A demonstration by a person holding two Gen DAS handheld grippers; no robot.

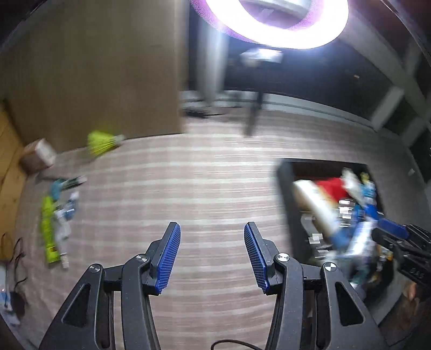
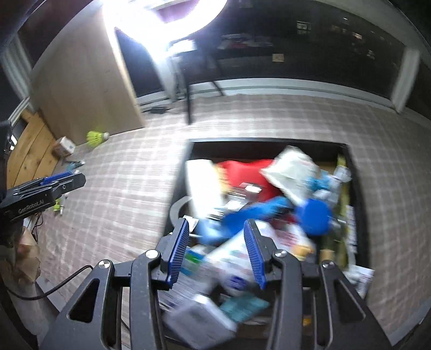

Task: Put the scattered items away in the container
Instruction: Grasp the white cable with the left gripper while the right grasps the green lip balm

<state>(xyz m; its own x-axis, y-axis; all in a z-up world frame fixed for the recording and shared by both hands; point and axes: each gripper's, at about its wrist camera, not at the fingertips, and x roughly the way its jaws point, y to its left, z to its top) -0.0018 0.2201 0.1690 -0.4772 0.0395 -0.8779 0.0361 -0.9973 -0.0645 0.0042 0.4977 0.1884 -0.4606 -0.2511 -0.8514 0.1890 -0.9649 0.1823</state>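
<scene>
A black container [image 2: 353, 193] full of mixed items sits on the plaid cloth; it also shows at the right of the left wrist view [image 1: 285, 188]. My right gripper [image 2: 215, 250] is open and empty, hovering over the container's near end above a white packet [image 2: 229, 258]. My left gripper [image 1: 211, 255] is open and empty over bare cloth. Scattered items lie far left: a yellow-green shuttlecock [image 1: 101, 142], a small cardboard box [image 1: 39, 156], a yellow-green tube [image 1: 48, 228] and small blue-white packets [image 1: 66, 210].
A tall tan panel [image 1: 94, 67] stands behind the scattered items. A wooden surface [image 2: 29, 150] lies at the far left. A bright ring light [image 1: 277, 24] glares overhead. A black cable [image 1: 18, 258] lies near the left edge. The left gripper shows in the right wrist view [image 2: 62, 180].
</scene>
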